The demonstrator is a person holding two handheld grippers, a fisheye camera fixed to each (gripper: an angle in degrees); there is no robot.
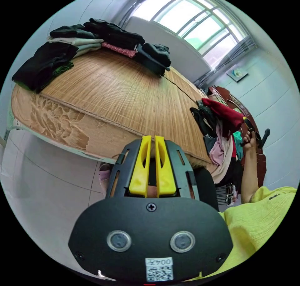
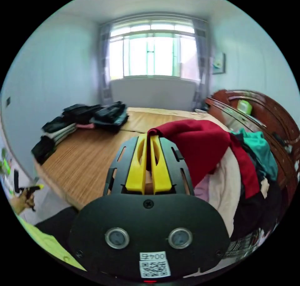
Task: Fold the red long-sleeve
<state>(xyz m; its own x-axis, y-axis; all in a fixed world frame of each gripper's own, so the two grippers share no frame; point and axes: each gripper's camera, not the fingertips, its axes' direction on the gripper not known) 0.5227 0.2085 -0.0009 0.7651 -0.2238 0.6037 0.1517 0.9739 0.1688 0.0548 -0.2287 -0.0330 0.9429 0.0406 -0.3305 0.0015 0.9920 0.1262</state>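
In the right gripper view the right tongs (image 2: 148, 139) have their yellow jaws drawn close together, pinching a fold of the red long-sleeve garment (image 2: 200, 142) at their tips; the red cloth rises from the jaw tips and drapes away to the side over a heap of loose clothes in pink, cream, teal and black (image 2: 243, 186) that lies just beside the tongs. Beyond the tongs stretches a bed covered with a woven bamboo mat (image 2: 90, 151), and on its far side sit stacks of folded dark and pale clothes (image 2: 81, 117). In the left gripper view the left tongs (image 1: 151, 139) are narrow, their yellow jaws nearly touching with nothing between them, held over the near edge of the bamboo-covered bed (image 1: 118, 95). Well off to the side of them the red garment (image 1: 225, 112) tops the same heap, where a hand (image 1: 248, 139) holds the other tool against it.
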